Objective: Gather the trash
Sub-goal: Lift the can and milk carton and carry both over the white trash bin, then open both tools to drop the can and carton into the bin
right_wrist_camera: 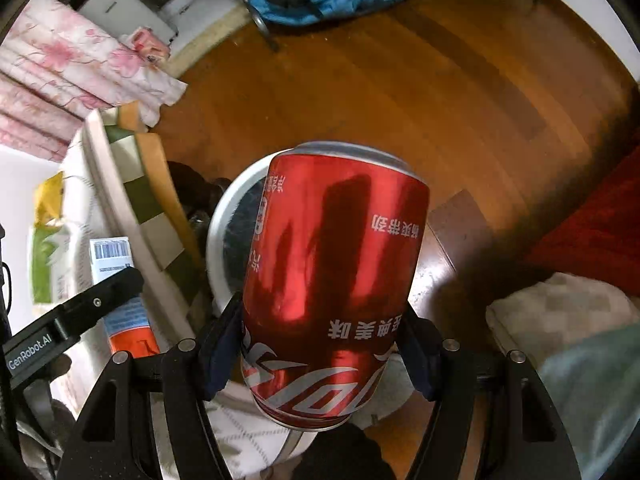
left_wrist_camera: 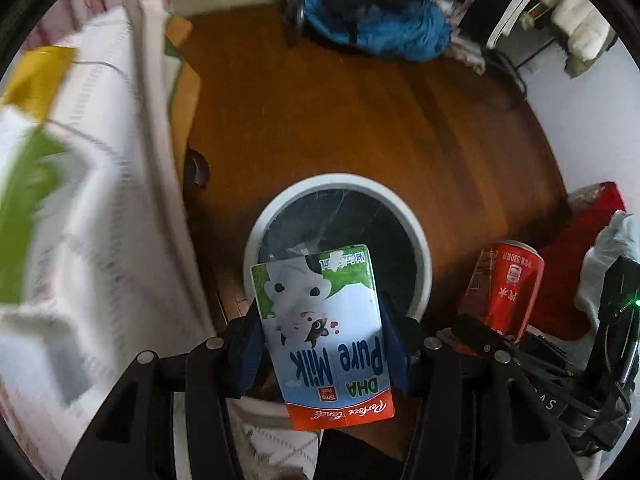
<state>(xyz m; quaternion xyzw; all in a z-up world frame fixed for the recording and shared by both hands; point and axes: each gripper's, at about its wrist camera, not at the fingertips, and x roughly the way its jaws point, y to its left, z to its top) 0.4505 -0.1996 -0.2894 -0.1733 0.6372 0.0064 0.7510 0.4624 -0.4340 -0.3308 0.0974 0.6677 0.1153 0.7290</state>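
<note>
A milk carton (left_wrist_camera: 326, 332) with a cow picture and "Pure Milk" print is clamped in my left gripper (left_wrist_camera: 322, 344), held upside down over a round white trash bin (left_wrist_camera: 420, 240) lined with a dark bag. My right gripper (right_wrist_camera: 320, 344) is shut on a red soda can (right_wrist_camera: 332, 280), also inverted, above the same white trash bin (right_wrist_camera: 224, 216). The red soda can (left_wrist_camera: 506, 288) and the right gripper's body show at the right of the left wrist view. The milk carton (right_wrist_camera: 120, 280) and the left gripper's black body appear at the left of the right wrist view.
A low white table (left_wrist_camera: 100, 184) with green and yellow packets stands left of the bin. Wooden floor (right_wrist_camera: 400, 92) stretches beyond. A blue jacket (left_wrist_camera: 384, 28) lies at the far side, a red cloth (right_wrist_camera: 592, 228) at right, and pink floral bedding (right_wrist_camera: 68, 68) at far left.
</note>
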